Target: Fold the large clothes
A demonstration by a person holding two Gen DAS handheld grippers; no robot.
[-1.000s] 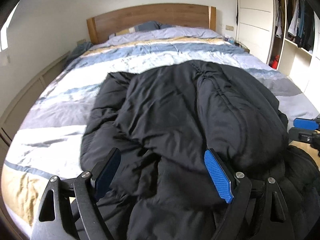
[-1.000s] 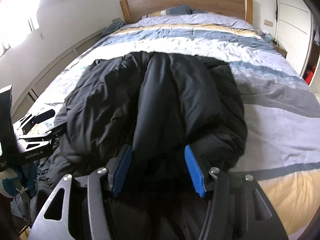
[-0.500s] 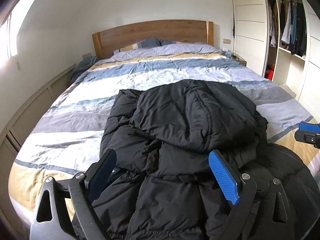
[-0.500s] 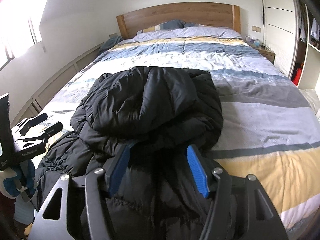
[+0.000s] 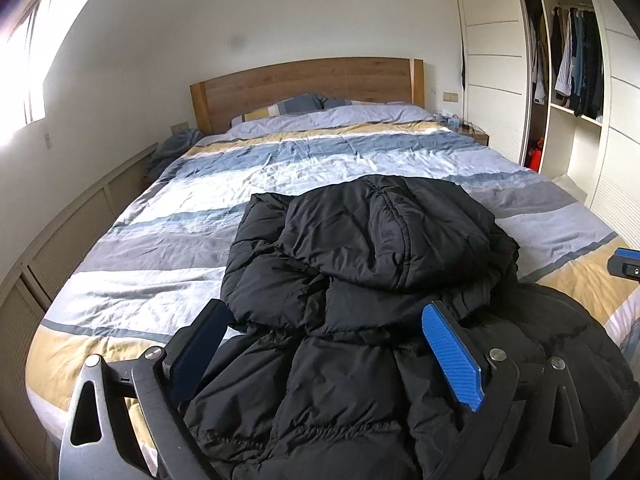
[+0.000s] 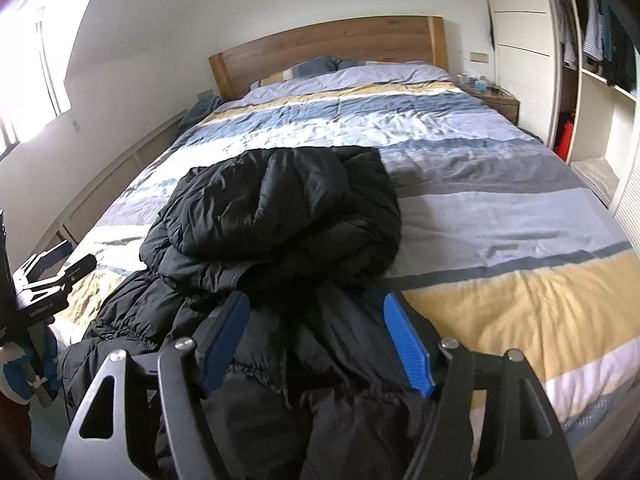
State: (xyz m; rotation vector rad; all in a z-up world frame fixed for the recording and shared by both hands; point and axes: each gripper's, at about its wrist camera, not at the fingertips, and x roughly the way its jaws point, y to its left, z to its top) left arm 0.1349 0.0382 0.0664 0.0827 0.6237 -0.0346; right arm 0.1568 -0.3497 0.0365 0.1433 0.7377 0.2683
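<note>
Jacket (image 5: 372,280): doubled up at foot edge of bed (image 5: 132,264), hem hanging over | change: top half flopped back since a second ago; left gripper (image 5: 332,352) and right gripper (image 6: 316,340) pulled away, jaws spreading, pinching nothing | meaning: fold released, likely needs tidying

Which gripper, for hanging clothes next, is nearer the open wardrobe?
Right. The right gripper is on the black jacket's side toward the open wardrobe; the left gripper is on the window side. Both jaws are opening with jacket between them.
</note>
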